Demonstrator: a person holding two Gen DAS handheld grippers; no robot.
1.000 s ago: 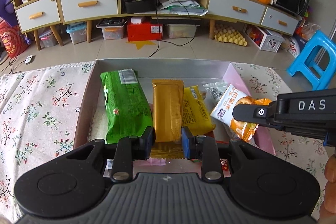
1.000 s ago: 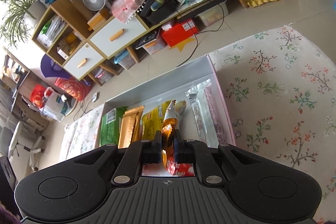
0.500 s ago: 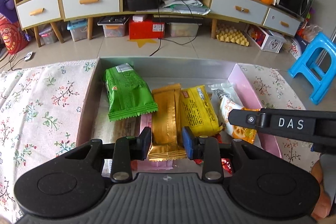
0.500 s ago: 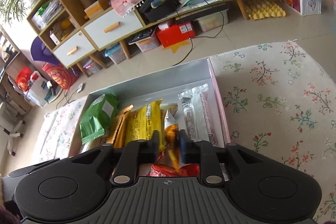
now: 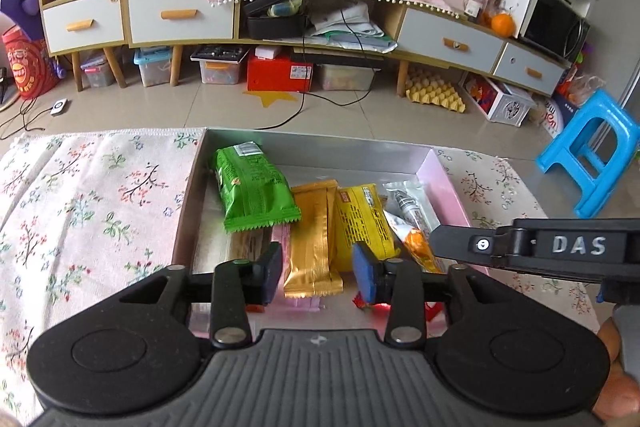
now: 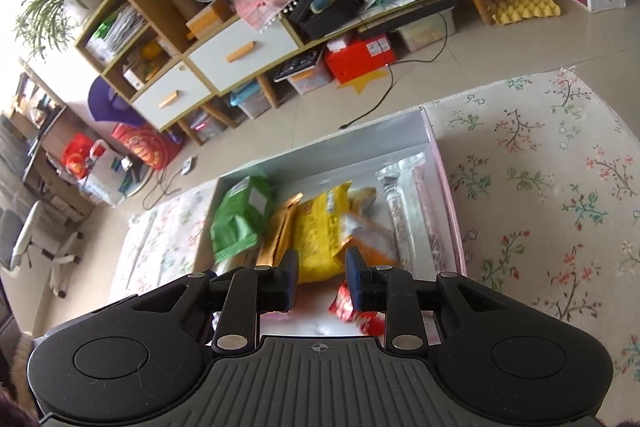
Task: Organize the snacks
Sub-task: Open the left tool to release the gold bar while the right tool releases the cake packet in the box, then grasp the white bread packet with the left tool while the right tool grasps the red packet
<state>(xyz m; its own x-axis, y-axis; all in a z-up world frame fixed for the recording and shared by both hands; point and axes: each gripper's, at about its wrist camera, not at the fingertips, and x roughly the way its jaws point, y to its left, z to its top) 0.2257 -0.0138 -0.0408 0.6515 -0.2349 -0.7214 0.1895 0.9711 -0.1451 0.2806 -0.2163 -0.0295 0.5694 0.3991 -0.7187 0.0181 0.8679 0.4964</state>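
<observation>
A shallow box [image 5: 320, 147] with a pink right wall sits on the floral cloth. In it lie a green packet [image 5: 252, 187], a gold bar [image 5: 314, 247], a yellow packet [image 5: 362, 223], an orange-and-white packet [image 5: 414, 245] and a clear wrapped stick [image 5: 408, 205]. My left gripper [image 5: 318, 277] is open, its jaws either side of the gold bar's near end. My right gripper [image 6: 320, 275] is open and empty above the yellow packet [image 6: 320, 231] and the orange-and-white packet [image 6: 368, 231]; its side shows in the left wrist view [image 5: 540, 251]. A red wrapper [image 6: 352, 309] lies at the box's near edge.
The floral cloth [image 5: 92, 203] covers the table on both sides of the box [image 6: 536, 187]. Beyond the table's far edge is tiled floor with a low cabinet [image 5: 180, 15], storage bins and a blue stool [image 5: 592, 167].
My right gripper has opened and let go of the orange-and-white packet, which now lies in the box beside the yellow packet. My left gripper has drawn back and opened wider around the gold bar.
</observation>
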